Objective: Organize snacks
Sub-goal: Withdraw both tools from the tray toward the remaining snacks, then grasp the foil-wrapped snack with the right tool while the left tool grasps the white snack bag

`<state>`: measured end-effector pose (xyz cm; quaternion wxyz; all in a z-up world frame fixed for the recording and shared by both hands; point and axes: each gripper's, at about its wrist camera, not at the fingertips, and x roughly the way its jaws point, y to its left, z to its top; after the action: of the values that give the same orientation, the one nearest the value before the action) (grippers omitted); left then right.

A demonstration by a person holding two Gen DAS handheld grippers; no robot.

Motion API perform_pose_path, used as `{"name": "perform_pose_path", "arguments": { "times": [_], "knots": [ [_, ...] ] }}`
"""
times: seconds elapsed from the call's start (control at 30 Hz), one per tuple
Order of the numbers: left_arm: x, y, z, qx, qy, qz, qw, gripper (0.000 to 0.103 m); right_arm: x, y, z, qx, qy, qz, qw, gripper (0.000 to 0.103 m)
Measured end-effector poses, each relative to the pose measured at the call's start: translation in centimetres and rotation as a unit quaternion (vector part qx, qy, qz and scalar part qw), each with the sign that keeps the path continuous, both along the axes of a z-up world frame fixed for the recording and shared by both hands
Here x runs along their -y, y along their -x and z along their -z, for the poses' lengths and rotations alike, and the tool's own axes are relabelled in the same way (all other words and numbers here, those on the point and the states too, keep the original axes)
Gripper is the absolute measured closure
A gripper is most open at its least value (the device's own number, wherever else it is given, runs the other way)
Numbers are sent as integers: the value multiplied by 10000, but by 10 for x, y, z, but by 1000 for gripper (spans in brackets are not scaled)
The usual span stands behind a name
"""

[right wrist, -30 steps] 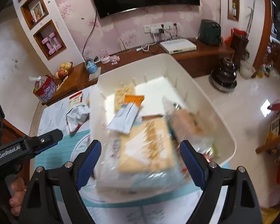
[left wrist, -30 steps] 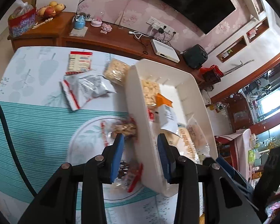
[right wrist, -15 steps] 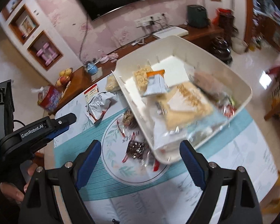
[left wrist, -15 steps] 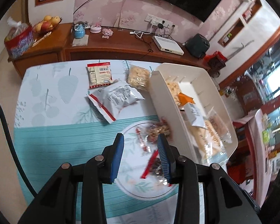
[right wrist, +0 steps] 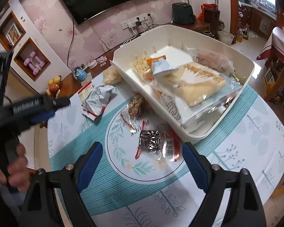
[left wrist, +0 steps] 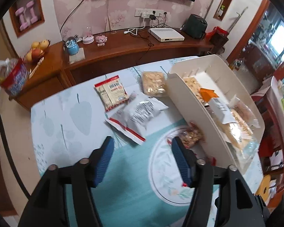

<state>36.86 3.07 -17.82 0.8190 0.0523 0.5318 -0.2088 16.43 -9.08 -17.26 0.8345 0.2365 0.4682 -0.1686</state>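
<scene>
A white bin (right wrist: 214,37) (left wrist: 183,102) on the table's right side holds several snack packs, among them a large clear pack of yellow biscuits (right wrist: 197,87). Loose packs lie left of it: a silver bag (left wrist: 140,113) (right wrist: 95,100), a red-edged cracker pack (left wrist: 111,92), a clear nut pack (left wrist: 153,83), a peanut pack (right wrist: 138,106) (left wrist: 191,136) and a dark foil candy pack (right wrist: 153,141). My left gripper (left wrist: 142,158) is open and empty above the table. My right gripper (right wrist: 142,162) is open and empty, just short of the candy pack.
The table (right wrist: 246,151) wears a teal and white leaf-print cloth. A wooden sideboard (left wrist: 123,49) behind it carries a fruit bowl (left wrist: 36,51), a blue cup and a white box. The left gripper's body (right wrist: 28,106) and the hand holding it show at the right wrist view's left.
My left gripper has pulled back from the bin wall, swung left and opened wider. My right gripper has drawn back and up from the bin; the candy pack now lies before it.
</scene>
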Motion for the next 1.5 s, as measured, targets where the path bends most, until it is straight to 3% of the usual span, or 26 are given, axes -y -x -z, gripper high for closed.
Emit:
{"name": "perform_pose_path", "arguments": {
  "times": [0.2,0.37,0.5,0.8,0.93,1.1,1.2,1.5],
  "knots": [
    [11,-22,18,43,-252,250,9994,23,-8,-2,23,21,372,408,9985,16],
    [25,-37,41,-15,-319,377,9988,23,-15,-4,43,191,628,714,9953,16],
    [37,-44,64,-98,-507,538,9972,23,-25,-16,61,234,965,707,9926,16],
    [56,-50,99,-292,-673,699,9949,23,-30,-38,89,-10,1184,596,9912,17],
    [57,-53,106,-300,-741,613,9949,23,-31,-43,98,-163,1158,513,9918,34],
    [56,-59,111,-291,-720,437,9960,23,-32,-49,102,-286,1247,467,9907,38],
    [57,-61,116,-270,-793,366,9958,23,-30,-50,102,-297,1334,456,9896,51],
    [61,-66,124,-33,-1057,264,9940,20,-27,-49,101,-239,1315,286,9906,58]
  ]
}}
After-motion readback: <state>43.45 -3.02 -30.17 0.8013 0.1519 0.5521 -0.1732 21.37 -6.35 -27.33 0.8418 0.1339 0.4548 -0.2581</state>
